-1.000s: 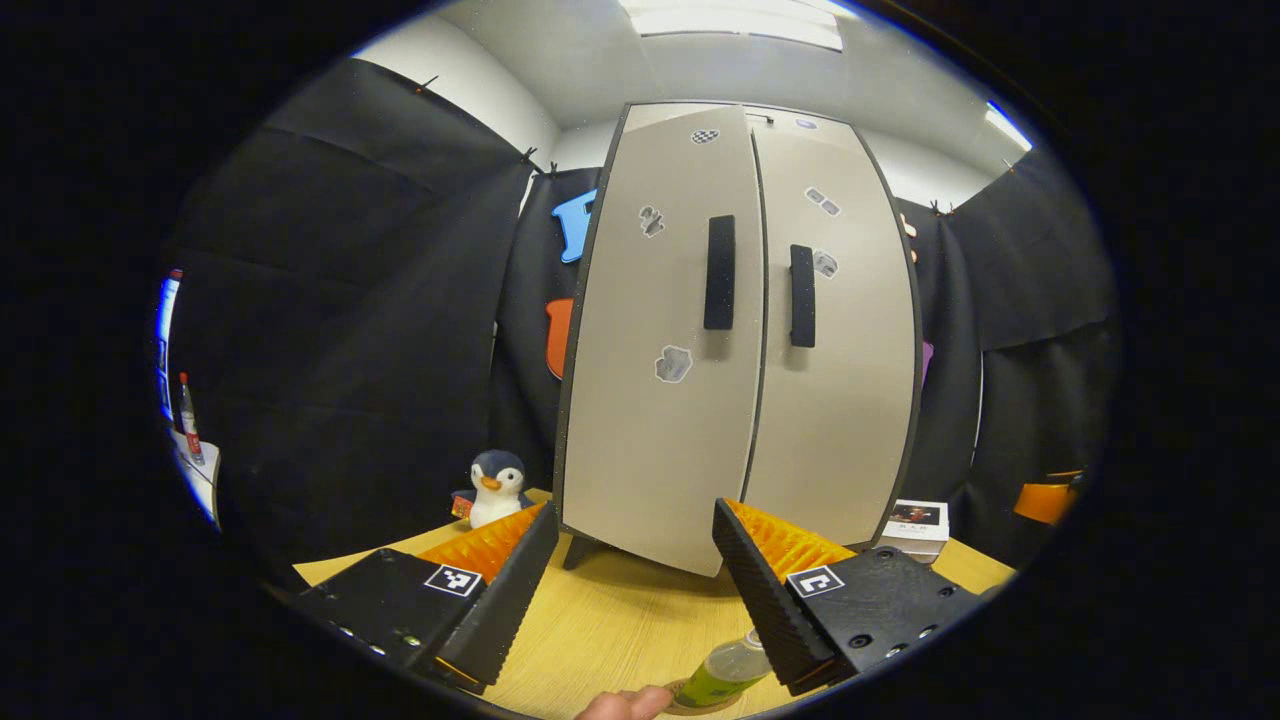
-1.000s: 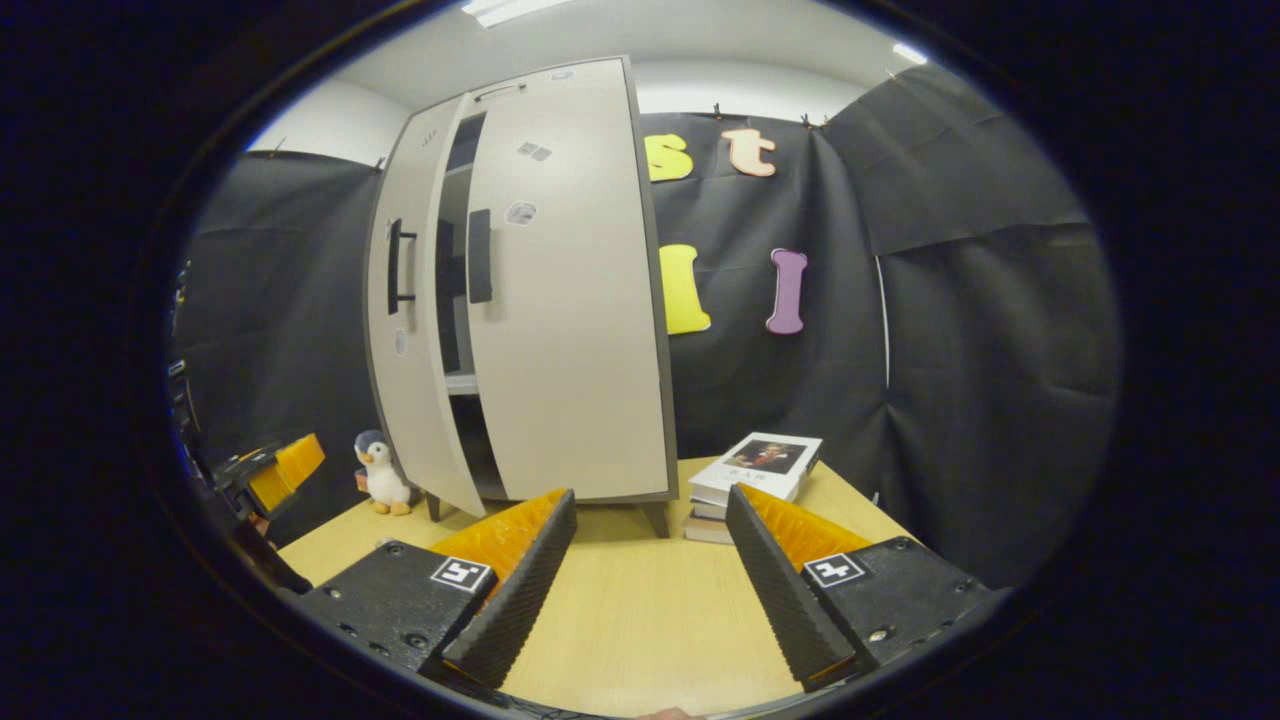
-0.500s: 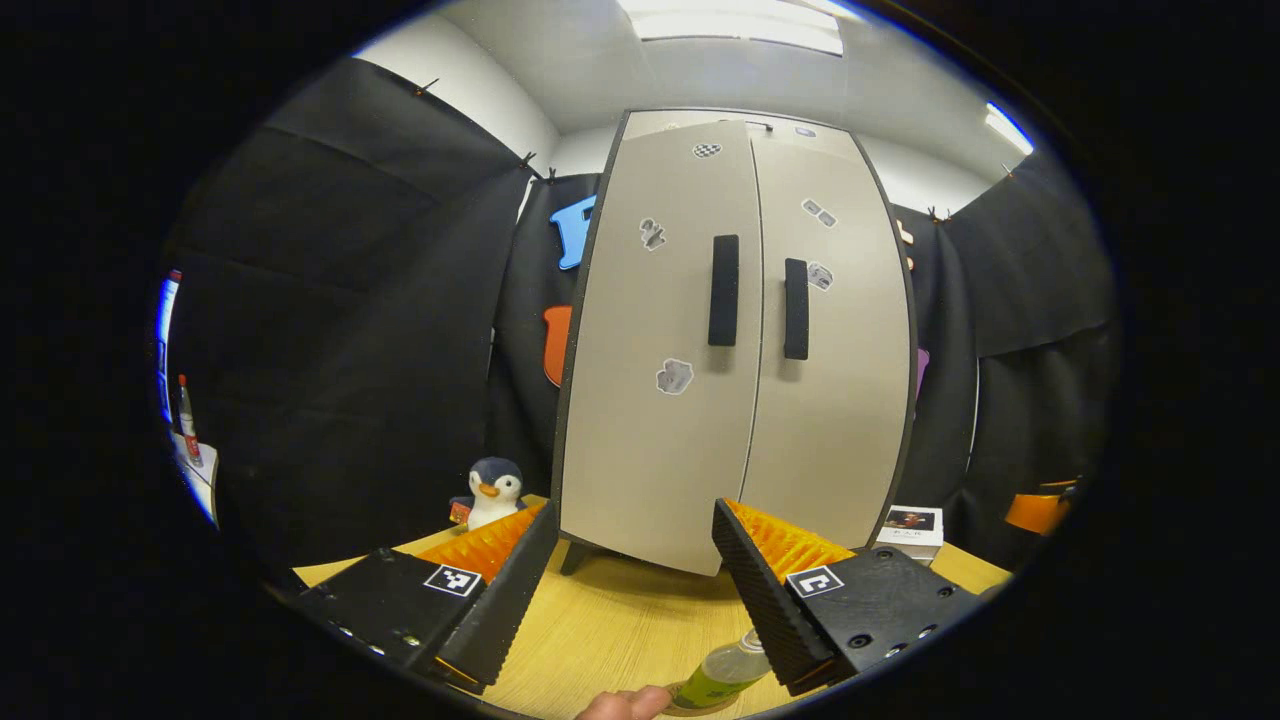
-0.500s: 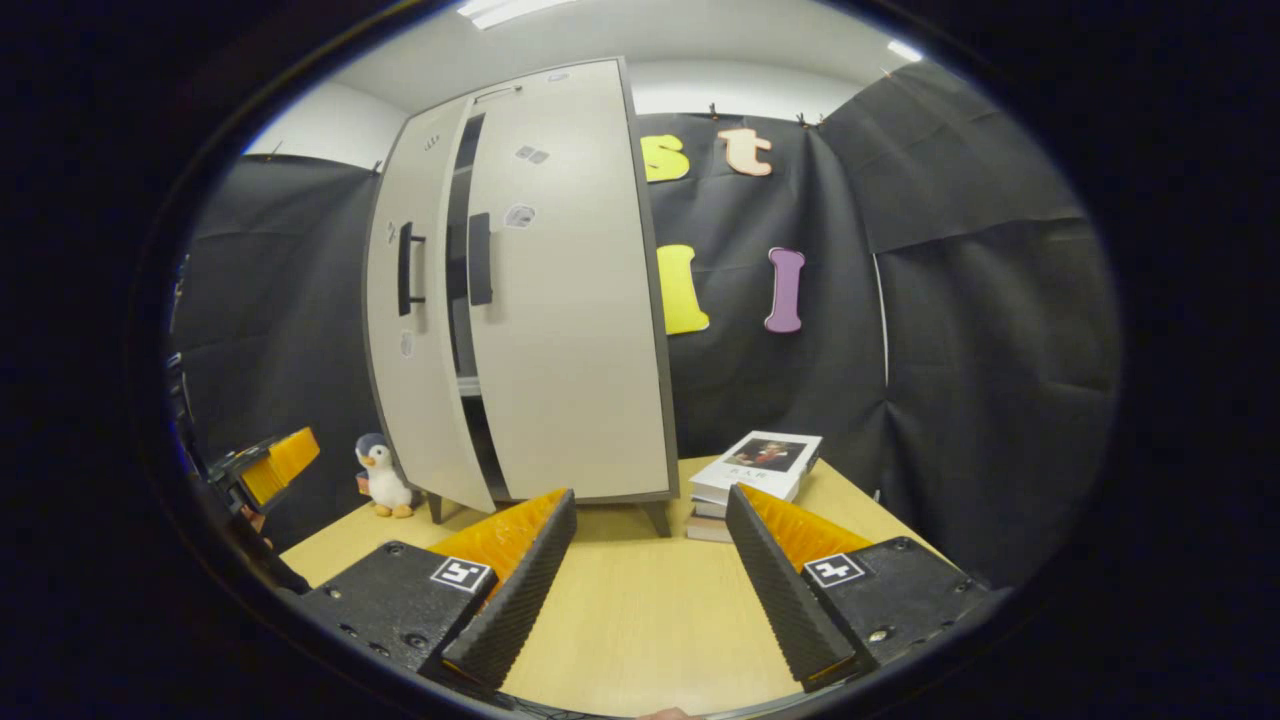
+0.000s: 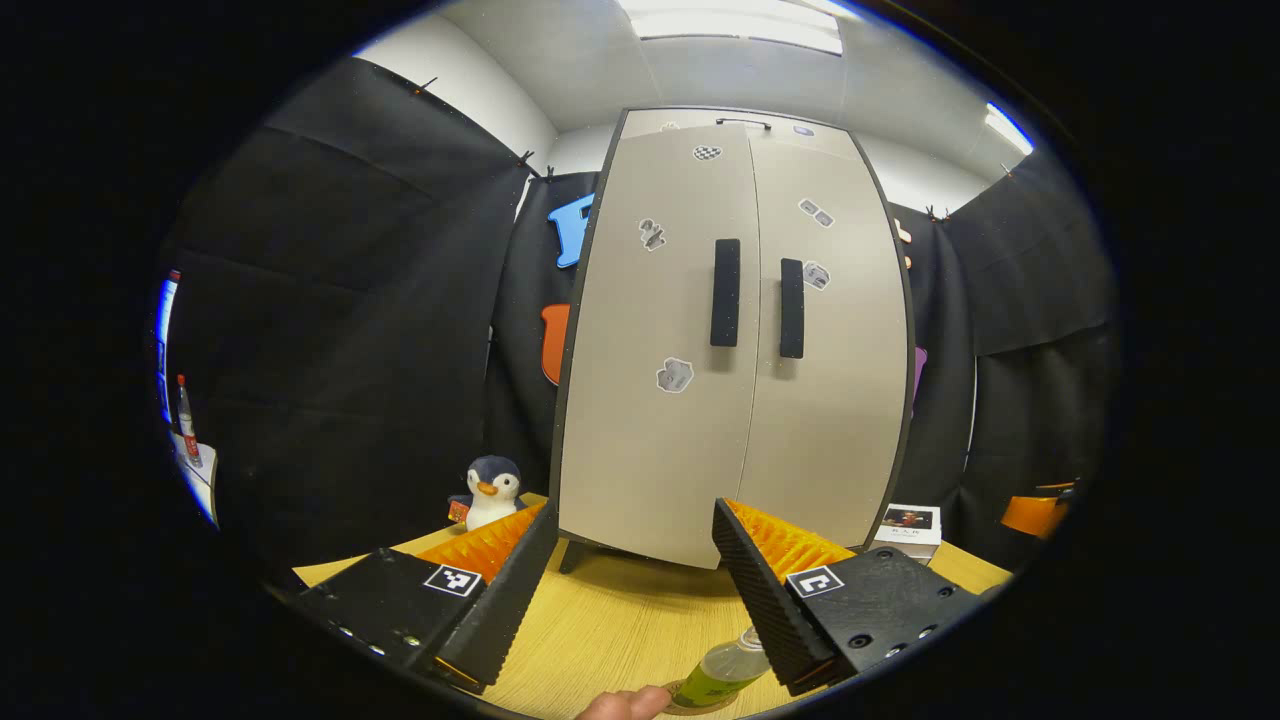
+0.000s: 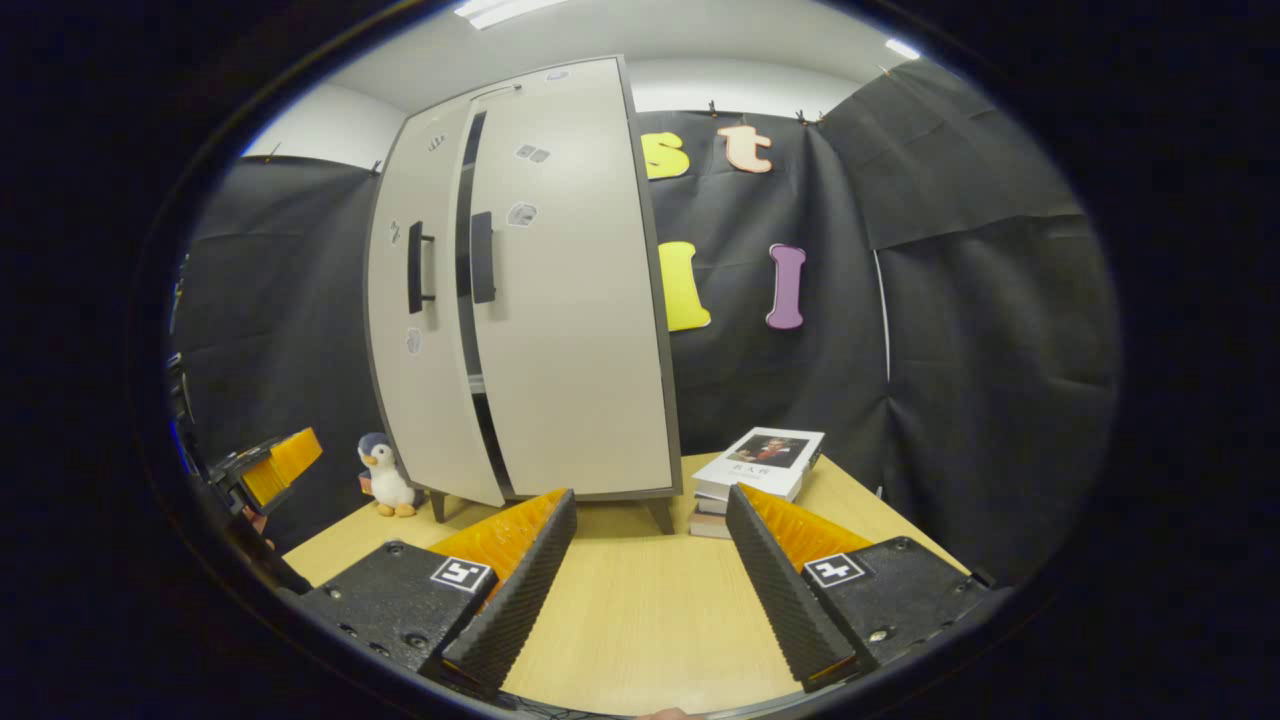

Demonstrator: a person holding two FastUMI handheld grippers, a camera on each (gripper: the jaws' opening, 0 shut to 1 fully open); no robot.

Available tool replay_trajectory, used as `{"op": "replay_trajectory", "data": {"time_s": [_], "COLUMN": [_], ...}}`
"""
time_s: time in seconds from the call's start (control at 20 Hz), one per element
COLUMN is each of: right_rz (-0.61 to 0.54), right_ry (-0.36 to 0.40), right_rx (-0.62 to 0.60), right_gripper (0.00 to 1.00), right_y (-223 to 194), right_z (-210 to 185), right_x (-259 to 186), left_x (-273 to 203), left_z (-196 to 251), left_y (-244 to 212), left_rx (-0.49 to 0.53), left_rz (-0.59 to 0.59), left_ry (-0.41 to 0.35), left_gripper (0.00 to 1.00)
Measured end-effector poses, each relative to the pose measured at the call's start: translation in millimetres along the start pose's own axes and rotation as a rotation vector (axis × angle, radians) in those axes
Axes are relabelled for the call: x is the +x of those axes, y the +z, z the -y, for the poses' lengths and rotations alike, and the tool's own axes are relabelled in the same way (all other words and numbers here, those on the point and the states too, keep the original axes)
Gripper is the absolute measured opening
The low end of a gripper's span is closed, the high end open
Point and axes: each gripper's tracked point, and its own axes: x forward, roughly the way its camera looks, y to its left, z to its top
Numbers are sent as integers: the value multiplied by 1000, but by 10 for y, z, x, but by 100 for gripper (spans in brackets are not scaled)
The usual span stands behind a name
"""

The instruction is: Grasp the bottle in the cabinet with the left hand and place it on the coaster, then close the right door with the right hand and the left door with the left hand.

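Bottle [image 5: 728, 668] lies at the bottom centre of the left gripper view, resting on a coaster [image 5: 700, 704] on the wooden table [image 5: 620, 620], just beside a fingertip [image 5: 625, 704]. At lower left a toy penguin [image 5: 493, 489] stands near the cabinet [image 5: 735, 340]. The left gripper [image 5: 630, 590] holds its fingers apart over the table with nothing between them. In the right gripper view the left door [image 6: 420, 330] sits slightly ajar, the right door [image 6: 570, 300] closed, books [image 6: 755, 468] lower right, and the right gripper [image 6: 648, 590] spread wide, empty
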Motion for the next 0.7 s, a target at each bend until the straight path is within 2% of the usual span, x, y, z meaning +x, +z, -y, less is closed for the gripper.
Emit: {"op": "replay_trajectory", "data": {"time_s": [0.15, 0.2, 0.25, 0.3, 0.35, 0.4, 0.7], "right_rz": [3, 1, 1, 1, 2, 3, -4], "right_ry": [-2, 0, 0, 0, 0, 0, -2], "right_rx": [-4, -2, 0, 2, 2, 1, 4], "right_gripper": [94, 99, 94, 99, 99, 94, 94], "right_y": [2, -4, -3, 3, 3, 8, 3], "right_z": [0, -4, -6, -7, -12, -16, -3], "right_x": [-3, 7, 0, 2, -9, -13, -8], "left_x": [2, 3, -5, -2, -5, -3, -3], "left_z": [12, 8, 5, 12, 8, 1, 35], "left_y": [-7, -3, 11, 19, 23, 17, -12], "left_rx": [3, 5, 6, 7, 9, 12, 11], "left_rz": [-3, -2, 1, 3, 6, 7, -3], "left_ry": [-3, -3, -3, -3, -2, -1, -10], "left_gripper": [95, 95, 95, 95, 95, 95, 95]}}
